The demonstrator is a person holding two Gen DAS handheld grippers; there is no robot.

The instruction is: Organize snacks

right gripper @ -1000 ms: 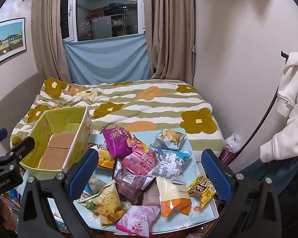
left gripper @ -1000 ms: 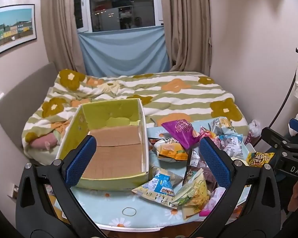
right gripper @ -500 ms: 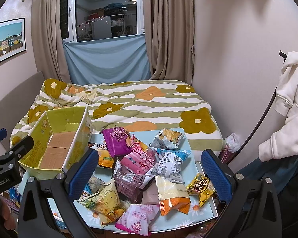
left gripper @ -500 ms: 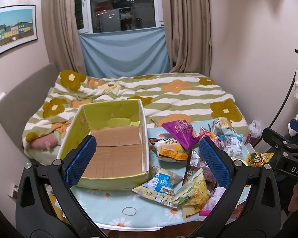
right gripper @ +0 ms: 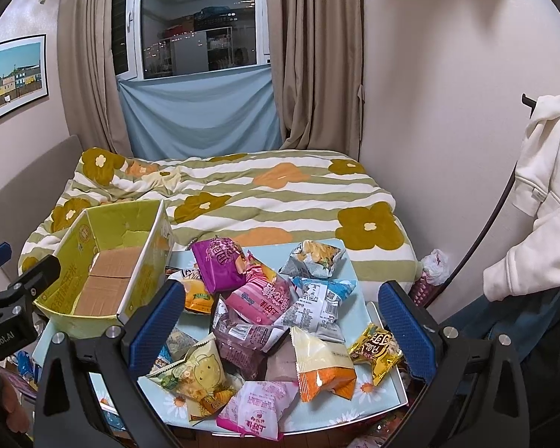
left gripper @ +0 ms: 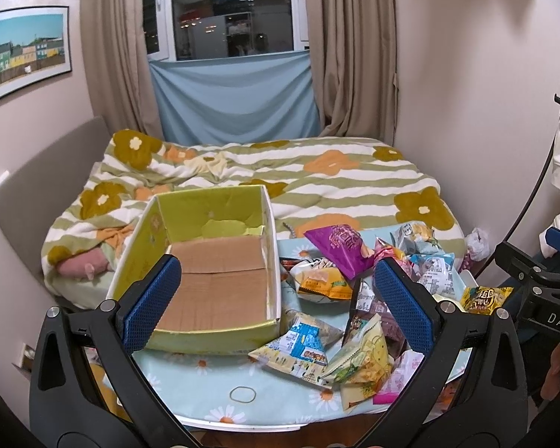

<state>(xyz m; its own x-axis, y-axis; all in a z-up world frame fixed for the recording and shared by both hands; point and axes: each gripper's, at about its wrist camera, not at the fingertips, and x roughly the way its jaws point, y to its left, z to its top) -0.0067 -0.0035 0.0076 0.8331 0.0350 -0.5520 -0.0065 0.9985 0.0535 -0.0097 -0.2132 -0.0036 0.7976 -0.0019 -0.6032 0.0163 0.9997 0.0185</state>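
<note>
- The left claw (left gripper: 276, 304) hangs wide open above the near edge of the counter (left gripper: 205, 388), its blue pads holding nothing.
- The right claw (right gripper: 280, 321) is likewise spread wide and empty, poised over the heap of snack packets.
- The yellow-green cardboard box (left gripper: 205, 283) sits on the left side of the counter with its top open; only its brown cardboard floor shows inside.
- The snacks lie loose in a pile to the right of the box, on the daisy-print cloth covering the counter.
- A purple packet (right gripper: 220, 263) rests at the far side of the pile, near the box's right wall, with a pink packet (right gripper: 265, 296) just beside it.
- A packet with a yellow cartoon face (right gripper: 198, 375) lies at the near edge, and a white-and-orange one (right gripper: 323, 367) leans to its right.
- A small gold packet (right gripper: 375, 349) sits apart at the right rim.
- A rubber band (left gripper: 242, 394) lies on the cloth in front of the box.
- Behind the counter stands a bed (left gripper: 317, 179) with a striped, flowered quilt.
</note>
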